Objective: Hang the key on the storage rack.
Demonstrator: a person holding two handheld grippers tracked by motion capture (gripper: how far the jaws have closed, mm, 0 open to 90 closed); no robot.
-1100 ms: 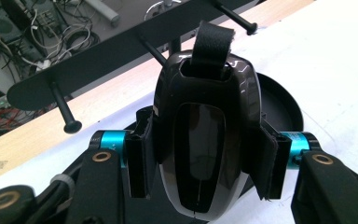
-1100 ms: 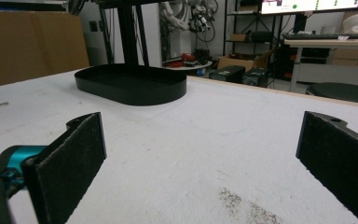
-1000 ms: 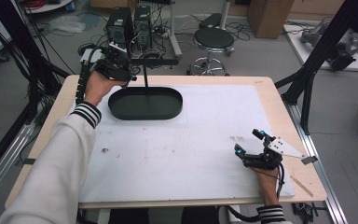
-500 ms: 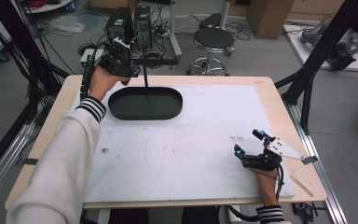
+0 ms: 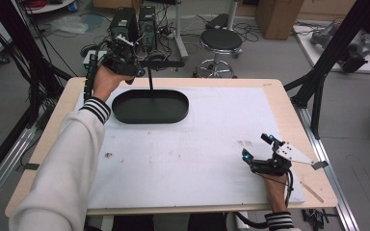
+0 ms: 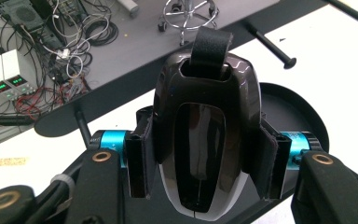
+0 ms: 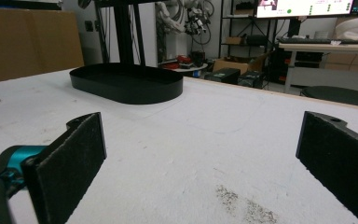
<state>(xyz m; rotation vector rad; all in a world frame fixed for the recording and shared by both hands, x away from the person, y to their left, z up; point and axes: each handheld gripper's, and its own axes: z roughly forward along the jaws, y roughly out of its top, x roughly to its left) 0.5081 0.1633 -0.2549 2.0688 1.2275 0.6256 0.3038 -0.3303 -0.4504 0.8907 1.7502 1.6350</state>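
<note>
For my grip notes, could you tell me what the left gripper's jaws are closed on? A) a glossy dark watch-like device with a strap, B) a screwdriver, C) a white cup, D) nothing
A: the left gripper pads press both sides of the glossy dark device.

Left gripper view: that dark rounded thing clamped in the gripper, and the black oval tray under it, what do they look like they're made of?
The dark brown rounded object with a strap loop looks like glossy hard plastic: it mirrors the lights sharply, and a pale rim shows at its lower edge. Its black strap looks like woven fabric, matte. The black oval tray looks like thin painted metal or plastic, with a matte, even finish; which one I cannot tell.
</note>
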